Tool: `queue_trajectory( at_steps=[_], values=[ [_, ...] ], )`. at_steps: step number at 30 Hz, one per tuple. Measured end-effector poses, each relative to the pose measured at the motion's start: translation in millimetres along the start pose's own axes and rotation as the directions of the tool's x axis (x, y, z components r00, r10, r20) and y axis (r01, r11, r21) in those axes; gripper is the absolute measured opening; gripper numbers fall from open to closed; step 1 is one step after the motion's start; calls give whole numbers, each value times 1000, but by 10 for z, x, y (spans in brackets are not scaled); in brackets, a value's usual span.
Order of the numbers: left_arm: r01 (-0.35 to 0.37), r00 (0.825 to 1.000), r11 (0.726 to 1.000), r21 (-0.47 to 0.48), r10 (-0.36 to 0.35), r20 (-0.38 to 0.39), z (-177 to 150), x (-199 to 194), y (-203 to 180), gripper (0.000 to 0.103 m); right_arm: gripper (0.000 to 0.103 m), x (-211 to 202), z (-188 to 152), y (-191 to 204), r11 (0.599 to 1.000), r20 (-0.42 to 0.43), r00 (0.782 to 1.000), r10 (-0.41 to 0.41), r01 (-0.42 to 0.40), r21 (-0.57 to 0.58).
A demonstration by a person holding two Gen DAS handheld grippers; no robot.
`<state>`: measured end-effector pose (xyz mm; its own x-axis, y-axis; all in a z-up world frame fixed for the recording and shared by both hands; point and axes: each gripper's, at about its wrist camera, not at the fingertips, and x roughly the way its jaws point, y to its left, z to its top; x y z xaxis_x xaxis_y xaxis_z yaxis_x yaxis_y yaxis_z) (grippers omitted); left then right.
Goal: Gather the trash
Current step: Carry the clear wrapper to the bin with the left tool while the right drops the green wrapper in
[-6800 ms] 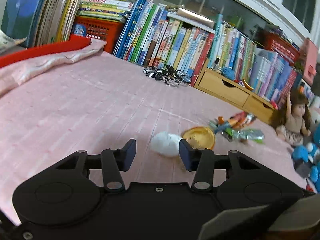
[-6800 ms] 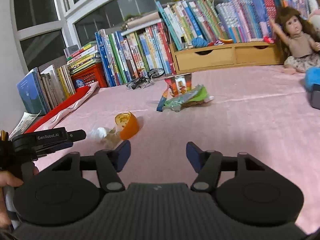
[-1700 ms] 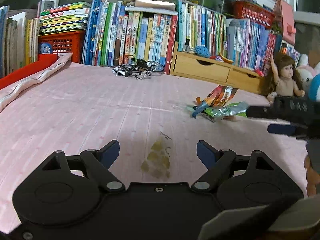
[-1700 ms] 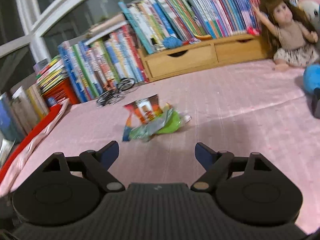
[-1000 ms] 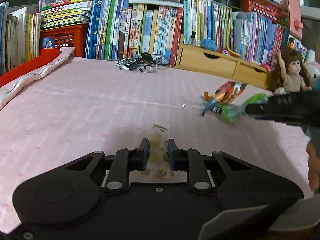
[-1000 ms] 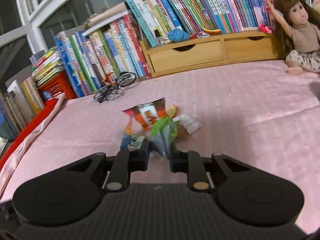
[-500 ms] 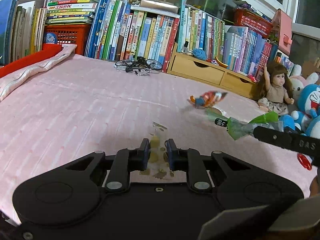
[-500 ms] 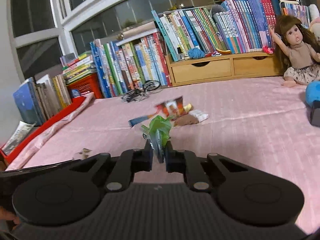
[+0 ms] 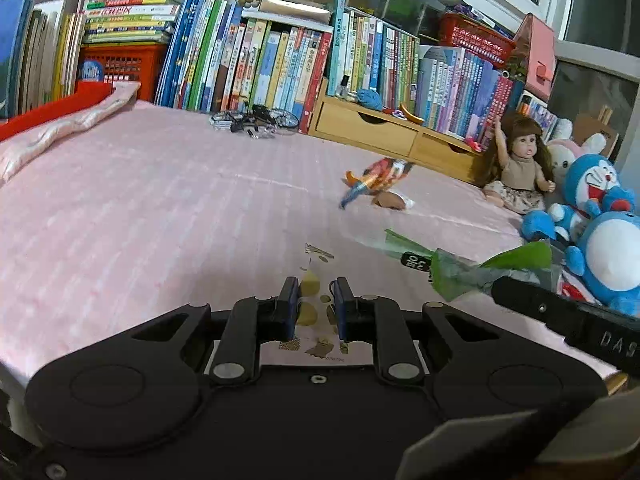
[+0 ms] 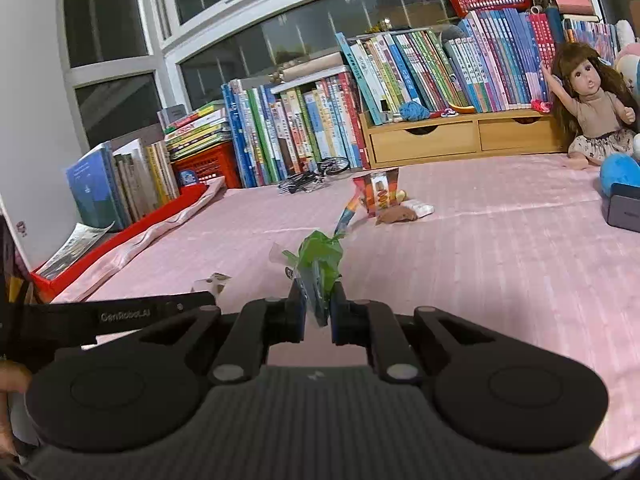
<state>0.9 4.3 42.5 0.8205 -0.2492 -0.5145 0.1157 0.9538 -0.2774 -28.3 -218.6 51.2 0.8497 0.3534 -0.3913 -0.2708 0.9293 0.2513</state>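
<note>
Left gripper (image 9: 314, 304): its fingers are clamping a clear wrapper (image 9: 310, 280) with yellow-brown patches, holding it above the pink bed (image 9: 140, 208).
Right gripper (image 10: 316, 306): its fingers are pinching a green wrapper (image 10: 320, 256), which is sticking up between them, also held off the bed.
Trash being held: two pieces, one in each gripper.
Trash lying on the bed: one small heap near the middle, made up of a red and orange snack bag (image 10: 376, 192), a brown scrap (image 10: 396, 214) touching it and a white scrap (image 10: 418, 207) just beside that.
Dolls: one, with long brown hair (image 9: 520, 164), sitting at the far edge by the wooden drawers (image 10: 464, 138).
Wooden drawers: two, side by side, under a row of books.
Blue plush toys: two are showing in the left view (image 9: 600, 208), beside a pink and white plush rabbit; the right view is catching only one blue edge.
Left view only: the right gripper's arm is reaching in from the right with the green wrapper at its tip.
Right view only: windows above the books, a dark box at the right edge, and part of a hand (image 10: 10, 396) at the left edge.
</note>
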Motion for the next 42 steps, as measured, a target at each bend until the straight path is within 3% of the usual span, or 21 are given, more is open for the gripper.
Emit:
queue_trajectory(
  at_steps=[8, 18, 27, 42],
  values=[
    [36, 999, 999, -8, -36, -25, -268, -284, -34, 18, 16, -312, -278, 140, 999, 7, 1000, 10, -9, -39],
    [29, 998, 1000, -8, -29, -51, -554, -575, -5, 18, 16, -626, -648, 275, 999, -6, 1000, 16, -16, -48],
    [17, 993, 1000, 13, -15, -120, -838, -658, 37, 17, 16, -804, -1008, 377, 999, -37, 999, 14, -16, -43],
    [-4, 965, 999, 48, 16, -263, -1322, -622, 112, 14, 16, -889, -1415, 363, 1000, -200, 980, 4, -3, 5]
  ],
)
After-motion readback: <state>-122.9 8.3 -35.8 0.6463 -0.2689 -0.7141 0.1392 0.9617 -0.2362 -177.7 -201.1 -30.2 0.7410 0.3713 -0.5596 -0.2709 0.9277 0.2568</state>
